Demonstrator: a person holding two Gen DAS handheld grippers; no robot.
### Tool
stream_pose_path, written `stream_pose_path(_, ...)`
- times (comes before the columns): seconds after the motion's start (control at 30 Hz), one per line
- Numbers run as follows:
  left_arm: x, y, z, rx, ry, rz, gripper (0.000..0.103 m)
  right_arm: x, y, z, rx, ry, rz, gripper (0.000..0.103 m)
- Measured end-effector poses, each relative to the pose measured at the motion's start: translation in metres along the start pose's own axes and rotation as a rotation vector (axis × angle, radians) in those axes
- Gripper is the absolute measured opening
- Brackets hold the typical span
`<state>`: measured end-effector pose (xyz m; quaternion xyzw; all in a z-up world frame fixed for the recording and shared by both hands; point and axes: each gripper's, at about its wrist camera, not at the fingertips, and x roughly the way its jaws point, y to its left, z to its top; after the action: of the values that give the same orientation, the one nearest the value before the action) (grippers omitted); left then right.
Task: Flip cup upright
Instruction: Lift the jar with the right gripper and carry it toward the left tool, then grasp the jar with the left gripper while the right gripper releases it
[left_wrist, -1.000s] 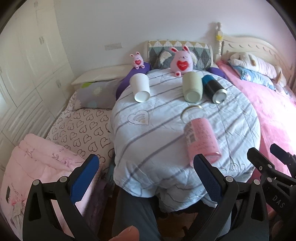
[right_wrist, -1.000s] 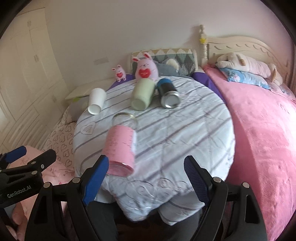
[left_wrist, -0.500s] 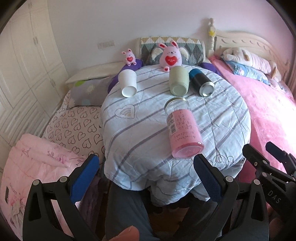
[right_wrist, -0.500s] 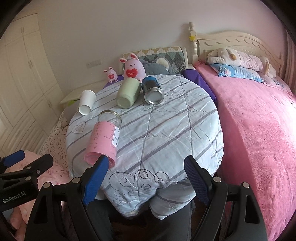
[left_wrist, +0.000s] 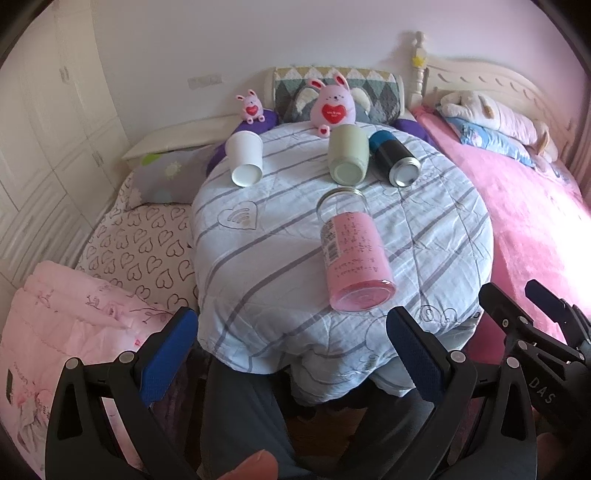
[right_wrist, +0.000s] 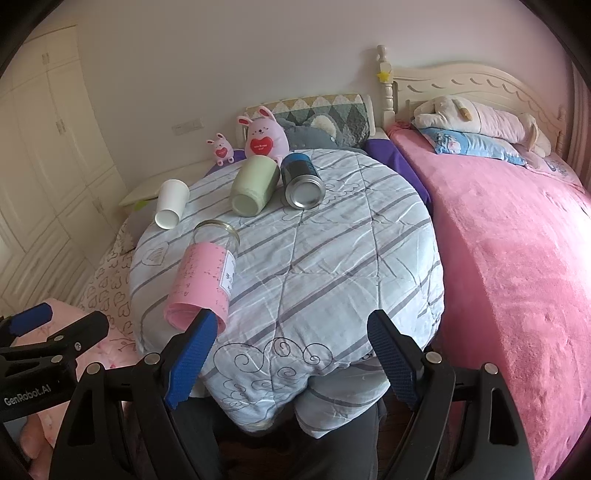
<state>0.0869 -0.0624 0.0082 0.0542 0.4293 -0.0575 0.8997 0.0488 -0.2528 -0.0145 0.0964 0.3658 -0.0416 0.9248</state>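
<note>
Several cups lie on their sides on a round table under a striped blue cloth (left_wrist: 280, 266). Nearest is a glass cup with a pink sleeve (left_wrist: 352, 254), also in the right wrist view (right_wrist: 205, 280). Farther back lie a white paper cup (left_wrist: 244, 158) (right_wrist: 170, 208), a pale green cup (left_wrist: 348, 158) (right_wrist: 255, 188) and a dark blue-topped cup (left_wrist: 395, 158) (right_wrist: 301, 181). My left gripper (left_wrist: 291, 354) is open and empty, in front of the table's near edge. My right gripper (right_wrist: 291, 354) is open and empty, its left pad next to the pink cup's base.
A bed with a pink blanket (right_wrist: 509, 258) lies right of the table. Plush rabbits (left_wrist: 332, 105) and pillows sit behind it. A heart-print mattress (left_wrist: 140, 243) and pink bedding (left_wrist: 66, 325) lie to the left. White cabinets (right_wrist: 40, 155) line the left wall.
Both grippers have drawn back and risen a little from the table, so the cups look farther away. The jaws stay open. No cup has moved.
</note>
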Motion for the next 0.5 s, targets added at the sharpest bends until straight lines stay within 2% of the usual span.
stream_pose_path(0.5, 0.044, -0.039, 0.035, 0.000, 0.084, -0.083, 0.103, 0.023, -0.033, 0.012, 0.048, 0.029, -0.031, 0.085)
